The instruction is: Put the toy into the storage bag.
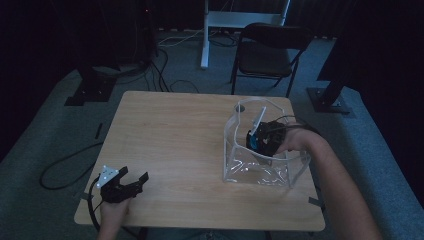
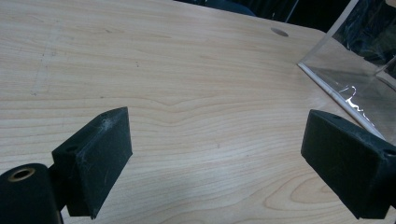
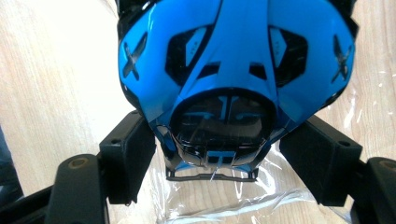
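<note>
While the right tongs (image 1: 261,139) reach inside a clear plastic box (image 1: 235,165), their jaws close on a glossy blue-and-black toy (image 3: 233,74) with X marks and dark vents, its transparent wrapping crinkled beneath. At the surface's (image 1: 175,145) near left corner, well apart from the box, the left tongs (image 1: 131,181) hover with jaws spread wide and empty over pale wood grain. A folding chair (image 1: 267,52) stands beyond.

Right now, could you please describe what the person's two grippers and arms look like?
Both grippers are black. The left gripper has blocky rectangular foam pads, a grey three-cornered plate on top and a black cable trailing. The right gripper has similar pads. Both forearms are bare, without sleeves.
</note>
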{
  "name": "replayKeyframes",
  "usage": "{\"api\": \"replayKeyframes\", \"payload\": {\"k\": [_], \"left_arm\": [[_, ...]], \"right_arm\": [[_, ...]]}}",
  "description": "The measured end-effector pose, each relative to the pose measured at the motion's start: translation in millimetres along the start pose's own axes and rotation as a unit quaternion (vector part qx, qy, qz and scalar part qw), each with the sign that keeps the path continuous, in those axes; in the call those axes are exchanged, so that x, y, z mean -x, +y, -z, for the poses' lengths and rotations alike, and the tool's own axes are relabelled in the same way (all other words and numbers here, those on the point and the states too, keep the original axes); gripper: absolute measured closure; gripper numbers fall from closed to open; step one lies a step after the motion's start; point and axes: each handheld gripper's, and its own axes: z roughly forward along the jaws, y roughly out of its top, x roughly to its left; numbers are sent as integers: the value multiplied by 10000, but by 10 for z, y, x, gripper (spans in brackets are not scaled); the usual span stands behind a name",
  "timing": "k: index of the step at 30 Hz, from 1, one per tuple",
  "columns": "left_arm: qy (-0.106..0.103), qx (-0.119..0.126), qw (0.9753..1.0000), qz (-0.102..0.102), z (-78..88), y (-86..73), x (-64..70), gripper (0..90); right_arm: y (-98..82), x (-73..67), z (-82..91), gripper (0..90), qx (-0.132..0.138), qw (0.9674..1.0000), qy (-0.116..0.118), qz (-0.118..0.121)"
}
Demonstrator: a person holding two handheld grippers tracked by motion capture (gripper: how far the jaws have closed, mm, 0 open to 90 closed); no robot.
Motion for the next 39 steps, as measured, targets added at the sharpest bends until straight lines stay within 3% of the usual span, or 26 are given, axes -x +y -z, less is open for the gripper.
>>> {"api": "replayKeyframes", "payload": {"k": [4, 10, 25, 29, 39], "left_arm": [[0, 11, 10000, -4, 5, 3, 0, 92], [1, 18, 10000, -7, 5, 4, 1, 92], [-10, 28, 10000, -19, 8, 6, 10, 93], [-20, 21, 10000, -19, 2, 6, 15, 92], [-19, 21, 10000, -37, 8, 9, 13, 92]], "right_arm": [[30, -29, -54, 263, -123, 9998, -109, 133], [47, -47, -121, 263, -181, 9996, -134, 149], [31, -30, -346, 263, -514, 9986, 83, 126], [38, -20, -438, 263, -746, 9970, 168, 96], [59, 11, -612, 263, -1038, 9940, 329, 49]]}}
